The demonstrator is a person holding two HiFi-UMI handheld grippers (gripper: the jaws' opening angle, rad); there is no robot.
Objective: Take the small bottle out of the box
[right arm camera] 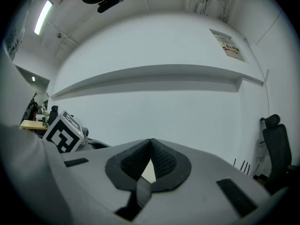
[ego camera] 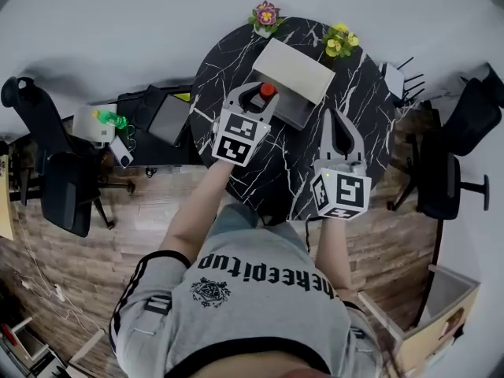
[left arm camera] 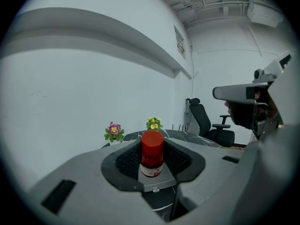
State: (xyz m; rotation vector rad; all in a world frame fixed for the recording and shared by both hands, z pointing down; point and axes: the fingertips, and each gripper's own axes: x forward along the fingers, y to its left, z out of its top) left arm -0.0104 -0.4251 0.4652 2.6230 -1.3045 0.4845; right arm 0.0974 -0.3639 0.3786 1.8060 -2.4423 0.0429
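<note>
A small bottle with a red cap stands upright between the jaws of my left gripper, at the near left corner of the beige and grey box on the round black marble table. In the left gripper view the bottle fills the gap between the dark fingertip pads, which are shut on it. My right gripper hovers over the table's right side, apart from the box. Its jaws meet at the tips with nothing between them.
Two small flower pots stand at the table's far edge against the white wall. Black office chairs flank the table. A low desk with a laptop and a green bottle sits to the left.
</note>
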